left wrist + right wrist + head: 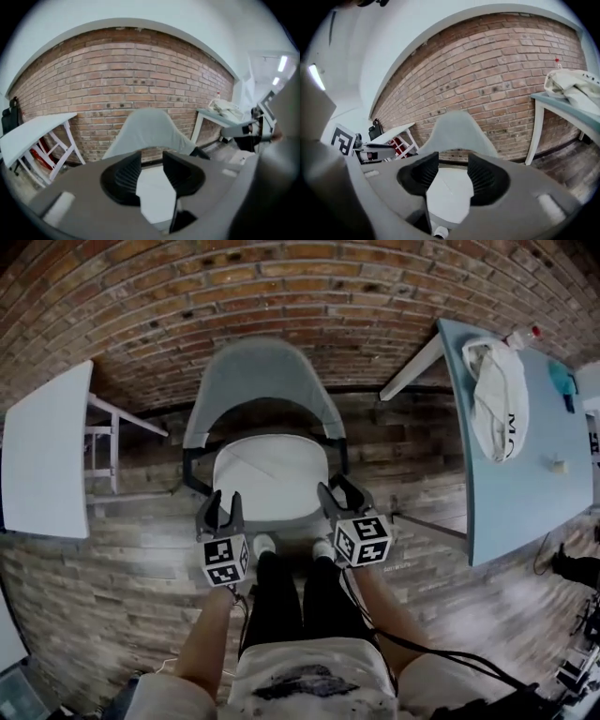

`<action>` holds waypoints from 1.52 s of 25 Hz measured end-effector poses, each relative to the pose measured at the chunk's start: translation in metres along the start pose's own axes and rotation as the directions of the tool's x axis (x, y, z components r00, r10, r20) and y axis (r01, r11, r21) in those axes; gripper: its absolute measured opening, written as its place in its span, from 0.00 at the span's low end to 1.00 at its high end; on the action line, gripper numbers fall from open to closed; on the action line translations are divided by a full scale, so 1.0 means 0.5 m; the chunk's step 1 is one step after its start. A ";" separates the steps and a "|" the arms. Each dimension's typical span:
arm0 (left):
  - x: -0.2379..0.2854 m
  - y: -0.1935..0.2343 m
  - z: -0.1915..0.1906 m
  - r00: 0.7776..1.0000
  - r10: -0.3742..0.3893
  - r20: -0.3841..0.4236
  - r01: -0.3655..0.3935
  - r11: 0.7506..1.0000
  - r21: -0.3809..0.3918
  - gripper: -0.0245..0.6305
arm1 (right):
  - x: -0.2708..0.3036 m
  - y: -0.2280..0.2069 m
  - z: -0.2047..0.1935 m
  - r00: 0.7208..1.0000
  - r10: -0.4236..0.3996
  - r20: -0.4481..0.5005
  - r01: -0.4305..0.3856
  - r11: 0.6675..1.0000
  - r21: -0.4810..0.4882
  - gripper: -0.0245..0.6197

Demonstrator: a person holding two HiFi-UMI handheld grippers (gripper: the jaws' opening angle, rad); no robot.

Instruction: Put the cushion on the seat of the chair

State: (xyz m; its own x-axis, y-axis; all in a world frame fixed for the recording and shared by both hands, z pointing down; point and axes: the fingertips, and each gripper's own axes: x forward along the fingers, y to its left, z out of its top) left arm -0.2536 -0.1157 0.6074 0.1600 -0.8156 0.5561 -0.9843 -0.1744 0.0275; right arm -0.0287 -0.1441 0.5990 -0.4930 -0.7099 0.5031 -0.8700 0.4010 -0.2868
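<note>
1. The left hand-held gripper (224, 502) is hovering with its jaws apart and is gripping nothing.
2. The right hand-held gripper (339, 491) is doing the same: jaws spread, nothing clamped between them.
3. Both are pointing at the chair (262, 371), which is standing straight ahead of them, with its grey backrest rising beyond the jaws.
4. The cushion (270, 474), white, is lying flat on the chair's seat. It is sitting just ahead of both hand-held grippers and between them, left jaws near its front-left corner, right jaws near its front-right corner.
5. In the left gripper view the cushion (152, 185) is showing through the gap between the jaws, not touching them. The right gripper view is showing the same thing (447, 187).
6. A blue counter (525, 484) is standing well off to the right of the right hand-held gripper and is carrying a white bag (497, 395).
7. A white counter (47, 451) is standing well off to the left of the left hand-held gripper.
8. The person's white shoes (264, 545) are sitting just behind the jaws, between the two hand-held grippers, on the wooden floor (122, 587).
9. A brick wall (281, 287) is running behind the chair.
</note>
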 end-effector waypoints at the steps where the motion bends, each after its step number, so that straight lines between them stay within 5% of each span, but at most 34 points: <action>1: -0.020 -0.016 0.029 1.000 -0.004 0.019 0.004 1.000 0.014 0.24 | -0.023 0.012 0.030 1.000 0.016 0.017 -0.016 1.000 -0.015 0.34; 11: -0.178 -0.142 0.288 0.979 -0.050 0.197 0.047 0.999 0.016 0.21 | -0.210 0.063 0.260 0.983 0.094 0.158 -0.075 0.990 -0.123 0.18; 18: -0.250 -0.192 0.386 0.963 -0.021 0.269 0.012 0.999 0.033 0.14 | -0.299 0.053 0.360 0.965 0.111 0.239 -0.081 0.988 -0.133 0.06; 27: -0.300 -0.202 0.459 0.948 -0.017 0.317 -0.002 0.998 0.058 0.02 | -0.338 0.075 0.437 0.947 0.141 0.289 -0.093 0.980 -0.173 0.04; 38: -0.302 -0.180 0.484 0.938 -0.024 0.346 0.012 0.999 0.038 0.02 | -0.316 0.104 0.452 0.944 0.168 0.283 -0.119 0.976 -0.183 0.04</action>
State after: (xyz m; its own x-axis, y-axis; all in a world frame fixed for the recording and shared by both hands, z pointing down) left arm -0.1710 -0.1105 0.3200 0.1998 -0.9516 0.2335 -0.9788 -0.2048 0.0028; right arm 0.0042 -0.1420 0.3204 -0.6111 -0.7668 0.1962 -0.7909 0.5815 -0.1906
